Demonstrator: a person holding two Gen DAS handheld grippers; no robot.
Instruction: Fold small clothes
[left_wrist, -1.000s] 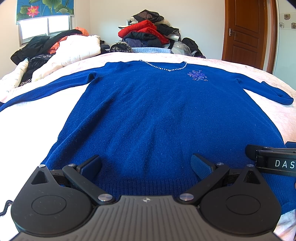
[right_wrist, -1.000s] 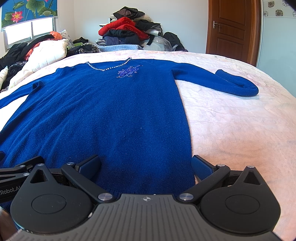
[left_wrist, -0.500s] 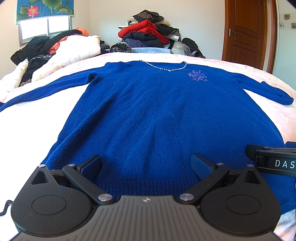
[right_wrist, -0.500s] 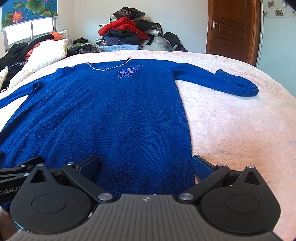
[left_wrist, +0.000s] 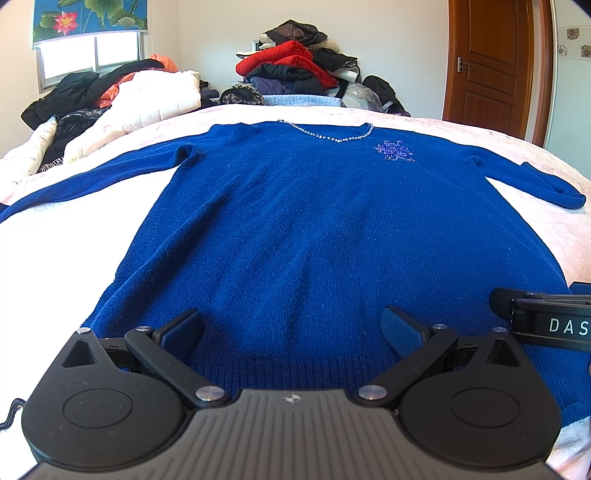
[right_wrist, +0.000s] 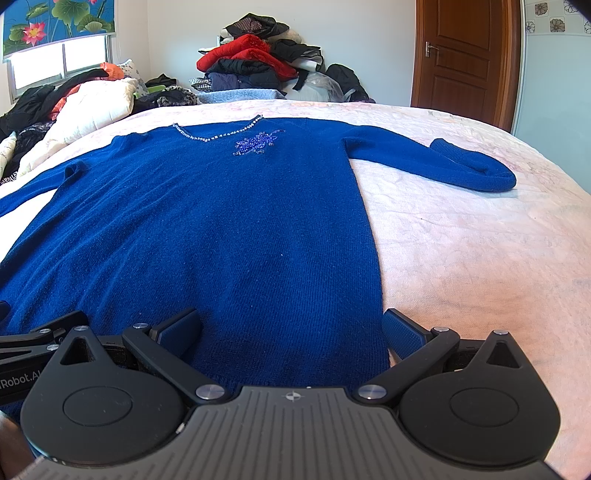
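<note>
Sweater (left_wrist: 325, 236) first, from the left wrist view: a blue knit with a beaded neckline lies spread flat, front up, on the bed (left_wrist: 66, 258), its ribbed hem toward the bed's near edge and its neckline toward the far edge. One sleeve runs out toward the bed's left edge; the other sleeve (left_wrist: 535, 184) reaches toward the right edge. The left gripper (left_wrist: 291, 328) sits low over the hem with its fingers spread wide and nothing between them; the hem's left part lies in the gap. The right gripper (left_wrist: 546, 321) shows only as a black edge at the right of this view. A heap of clothes (left_wrist: 303, 74) is stacked beyond the bed's far edge.

From the right wrist view, the right gripper (right_wrist: 291, 328) is likewise splayed and empty, placed over the hem's right corner, with one pad over the knit and the other over the bare sheet just beside the sweater's side seam. The right sleeve appears to double back on itself near the bed's right edge. Part of the left gripper shows at this view's left border.

Folding, as I judge it, has not begun: the garment is laid out and both tools are poised at the hem. The next move probably calls for each to dip and pinch the hem, or to go for a sleeve, gripping both layers so the knit lifts evenly.
</note>
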